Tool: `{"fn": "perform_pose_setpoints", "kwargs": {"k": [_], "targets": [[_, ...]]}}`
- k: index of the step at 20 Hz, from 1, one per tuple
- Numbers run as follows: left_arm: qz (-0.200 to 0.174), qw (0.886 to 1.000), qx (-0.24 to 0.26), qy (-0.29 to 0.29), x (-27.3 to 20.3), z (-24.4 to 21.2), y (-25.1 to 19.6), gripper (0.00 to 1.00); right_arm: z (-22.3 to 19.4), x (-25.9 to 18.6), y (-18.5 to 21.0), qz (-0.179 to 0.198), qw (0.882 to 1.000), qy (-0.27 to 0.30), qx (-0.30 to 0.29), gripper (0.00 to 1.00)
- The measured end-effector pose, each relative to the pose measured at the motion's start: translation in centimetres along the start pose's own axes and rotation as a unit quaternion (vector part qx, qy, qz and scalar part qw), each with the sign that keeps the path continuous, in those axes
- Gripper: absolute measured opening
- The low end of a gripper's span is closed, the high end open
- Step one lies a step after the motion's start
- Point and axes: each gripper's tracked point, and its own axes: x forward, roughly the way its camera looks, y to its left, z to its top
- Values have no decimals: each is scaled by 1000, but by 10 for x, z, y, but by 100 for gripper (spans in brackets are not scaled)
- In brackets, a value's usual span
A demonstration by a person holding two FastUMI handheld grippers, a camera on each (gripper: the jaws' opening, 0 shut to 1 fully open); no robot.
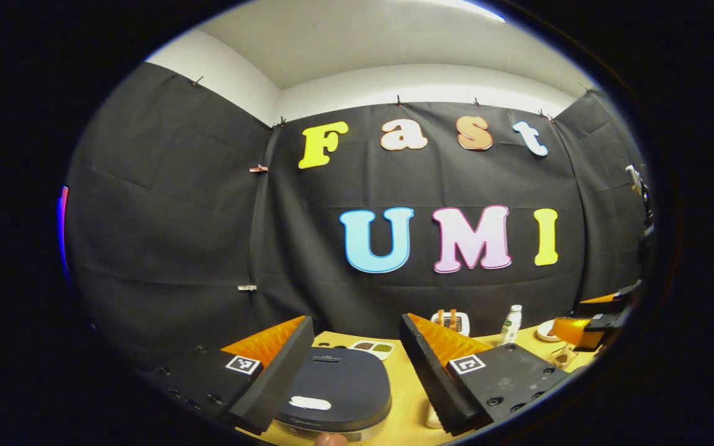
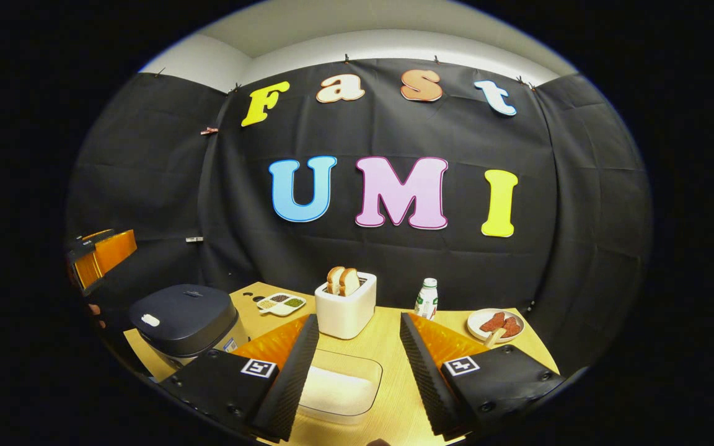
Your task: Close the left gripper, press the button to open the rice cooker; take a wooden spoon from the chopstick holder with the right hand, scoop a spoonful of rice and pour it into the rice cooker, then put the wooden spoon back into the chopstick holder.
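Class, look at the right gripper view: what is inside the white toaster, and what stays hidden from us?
Two slices of bread stick out of the white toaster. Their lower parts and the slots' insides are covered by the toaster's body.

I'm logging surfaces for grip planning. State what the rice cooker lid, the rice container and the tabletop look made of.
Rice cooker lid: dark matte plastic, seemingly; soft, dull sheen. Rice container: clear glossy plastic or glass, unclear which; the rice shows through its walls. Table: light wood or wood-look laminate; faint grain lines.
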Motion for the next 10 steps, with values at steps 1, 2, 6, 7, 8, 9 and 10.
{"fn": "perform_pose_setpoints", "kwargs": {"k": [1,2,6,7,8,9,10], "targets": [[2,1000,-8,2,-3,2,2,95,-1,-1,-1,-1,1000,1,2,83],[7,1000,-11,3,-6,4,2,94,-1,-2,-2,-1,1000,3,5,86],[21,1000,6,2,-13,9,7,94,0,-6,0,6,1000,1,5,87],[24,1000,8,5,-14,9,9,94,1,-7,1,8,1000,0,3,87],[28,1000,9,4,-16,10,11,94,2,-7,2,10,1000,-2,3,87],[30,1000,9,5,-16,11,11,94,3,-7,3,12,1000,-3,2,87],[30,1000,6,2,-16,12,11,94,5,-7,4,13,1000,-4,1,87]]}}
